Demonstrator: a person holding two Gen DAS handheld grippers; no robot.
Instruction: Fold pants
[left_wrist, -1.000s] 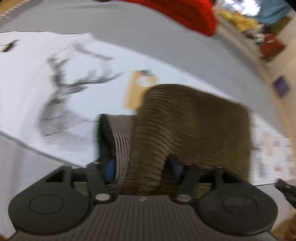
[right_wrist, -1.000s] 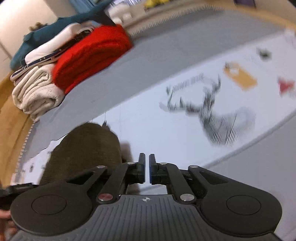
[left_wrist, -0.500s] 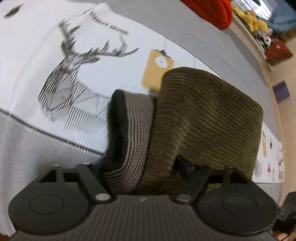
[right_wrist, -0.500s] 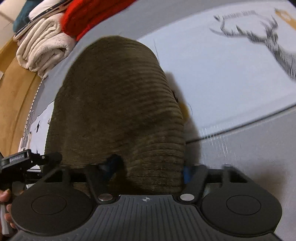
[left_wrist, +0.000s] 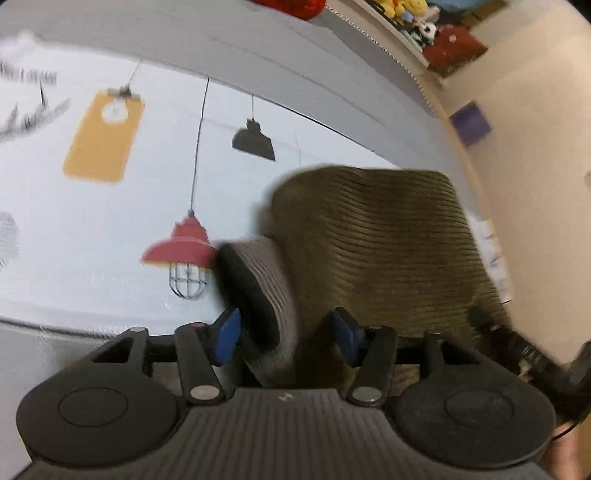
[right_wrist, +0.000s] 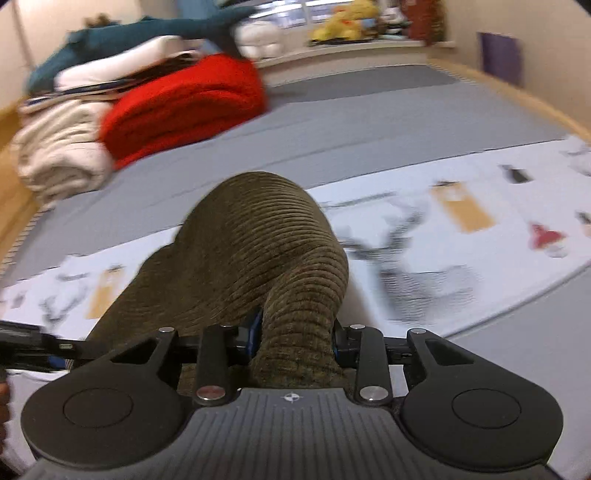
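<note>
The olive corduroy pants (left_wrist: 373, 243) lie bunched on a white printed sheet (left_wrist: 110, 229). Their grey ribbed waistband (left_wrist: 273, 280) with black lining curls up at the left. My left gripper (left_wrist: 286, 332) has this waistband end between its blue pads (left_wrist: 227, 334), and its jaws are closing on the cloth. In the right wrist view the pants (right_wrist: 251, 251) rise in a hump. My right gripper (right_wrist: 295, 339) pinches a thick fold of them, its jaws closing too. The left gripper's black body (right_wrist: 22, 347) shows at the left edge there.
A stack of folded clothes, red (right_wrist: 184, 103), cream (right_wrist: 59, 158) and teal, stands at the back left on the grey bed cover (right_wrist: 406, 122). A shelf with plush toys (left_wrist: 417, 14) runs behind. A beige wall (left_wrist: 535, 147) is close on the right.
My left gripper has slid right along the sheet with the pants, from the deer print to the lamp prints. My right gripper, shut and empty before, has opened and closed around a fold.
</note>
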